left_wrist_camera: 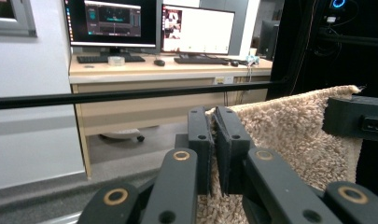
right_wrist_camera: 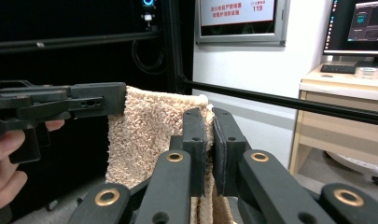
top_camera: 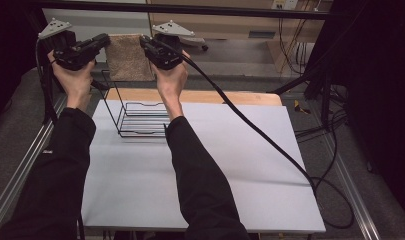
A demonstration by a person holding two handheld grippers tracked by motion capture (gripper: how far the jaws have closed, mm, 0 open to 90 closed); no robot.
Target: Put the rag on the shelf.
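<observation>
High view: left gripper (top_camera: 104, 41) and right gripper (top_camera: 145, 44) each pinch a top corner of a beige towel (top_camera: 127, 59), held up in the air beyond the far edge of the table (top_camera: 200, 165), above and behind a black wire rack (top_camera: 137, 117) that stands on the white surface. The towel hangs flat between the two, top edge roughly level, lower part dropping toward the rack's upright back frame. Left gripper view: jaws clenched on the towel's (left_wrist_camera: 289, 135) corner, pile squeezed between the pads, and the other gripper's jaw bites the far corner at right. Fabric is thick looped terry, sandy colour, hemmed edge, slight fray at the far top corner. Right gripper view: same story mirrored, jaws clamped on the near corner of the towel (right_wrist_camera: 149, 135), with the left gripper (right_wrist_camera: 116, 100) holding the opposite corner and the person's fingers (right_wrist_camera: 4, 158) behind it. Risks, as I judge them: both grips are shallow, right at the corners, so a tug apart could pull a corner free and the towel would swing or drop; uneven lowering would bunch it; the hanging hem could snag on the rack wires if brought down too close.
</observation>
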